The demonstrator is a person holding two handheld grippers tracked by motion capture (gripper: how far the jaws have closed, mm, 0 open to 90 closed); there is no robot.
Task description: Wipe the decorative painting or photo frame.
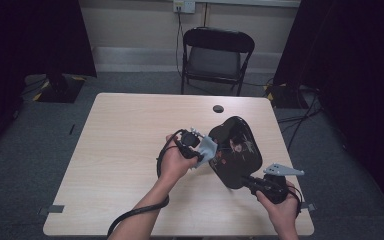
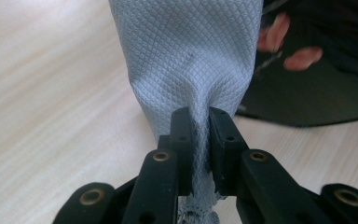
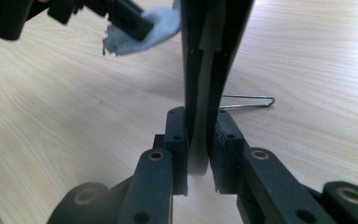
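Observation:
A black glossy oval panel (image 1: 237,155), mirror-like, is held tilted above the table's right half. My right gripper (image 1: 252,181) is shut on its lower edge; in the right gripper view the pads (image 3: 177,130) clamp the thin dark edge (image 3: 209,46). A wire stand (image 3: 247,102) sticks out behind it. My left gripper (image 1: 202,150) is shut on a grey woven cloth (image 1: 209,150), which lies against the panel's left side. In the left gripper view the cloth (image 2: 191,56) bunches between the jaws (image 2: 199,121), with the dark panel (image 2: 307,98) to its right reflecting fingers.
The light wooden table (image 1: 130,150) has a round dark hole (image 1: 218,108) near its far edge. A black folding chair (image 1: 217,55) stands behind it. Dark curtains hang at both sides. Cables trail from both grippers.

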